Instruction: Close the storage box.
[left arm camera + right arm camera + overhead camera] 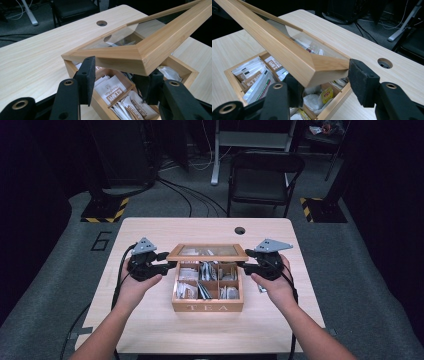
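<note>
A wooden tea box (207,307) marked TEA stands mid-table, its compartments full of tea bags (200,280). Its glass-paned lid (207,251) is tilted up at the front, hinged at the back. My left gripper (170,265) holds the lid's front left corner, and my right gripper (242,265) holds the front right one. In the left gripper view the lid (140,55) sits wedged between the pads of the left gripper (118,75), above the tea bags (112,92). In the right gripper view the right gripper (328,80) clamps the lid's corner (312,67) over the open box (230,75).
The light wooden table (150,330) has a round cable hole (240,230) behind the box. A black chair (265,180) stands past the far edge, with cables on the floor. Bare tabletop lies in front of and beside the box.
</note>
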A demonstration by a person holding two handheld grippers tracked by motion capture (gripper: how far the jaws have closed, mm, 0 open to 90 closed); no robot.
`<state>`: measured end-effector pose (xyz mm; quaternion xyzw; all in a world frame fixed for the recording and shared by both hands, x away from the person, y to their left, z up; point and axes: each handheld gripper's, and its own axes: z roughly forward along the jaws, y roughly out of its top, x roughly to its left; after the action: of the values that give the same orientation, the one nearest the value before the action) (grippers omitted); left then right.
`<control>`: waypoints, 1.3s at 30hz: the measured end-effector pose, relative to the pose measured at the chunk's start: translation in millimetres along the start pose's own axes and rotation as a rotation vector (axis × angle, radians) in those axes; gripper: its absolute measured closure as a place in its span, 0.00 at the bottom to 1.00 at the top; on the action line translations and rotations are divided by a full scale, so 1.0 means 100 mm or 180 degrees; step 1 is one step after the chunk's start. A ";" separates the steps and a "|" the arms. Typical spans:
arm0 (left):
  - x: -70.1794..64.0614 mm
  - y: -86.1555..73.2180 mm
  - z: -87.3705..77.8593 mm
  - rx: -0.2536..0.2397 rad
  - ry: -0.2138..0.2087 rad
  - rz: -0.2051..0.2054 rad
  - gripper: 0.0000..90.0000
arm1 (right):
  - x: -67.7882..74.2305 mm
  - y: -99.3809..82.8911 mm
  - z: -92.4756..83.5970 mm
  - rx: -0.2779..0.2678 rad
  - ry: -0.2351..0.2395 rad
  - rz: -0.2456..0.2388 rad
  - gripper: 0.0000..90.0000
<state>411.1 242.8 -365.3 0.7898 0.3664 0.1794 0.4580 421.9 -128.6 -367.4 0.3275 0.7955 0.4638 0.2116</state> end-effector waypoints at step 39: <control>-0.15 -0.46 0.02 0.0113 -0.0144 -0.0068 0.60 | 0.20 -0.41 -0.04 0.0192 0.0077 0.0059 0.50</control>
<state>383.1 244.7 -404.4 0.7977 0.3675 0.1500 0.4539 391.9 -131.0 -402.1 0.3355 0.8086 0.4455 0.1876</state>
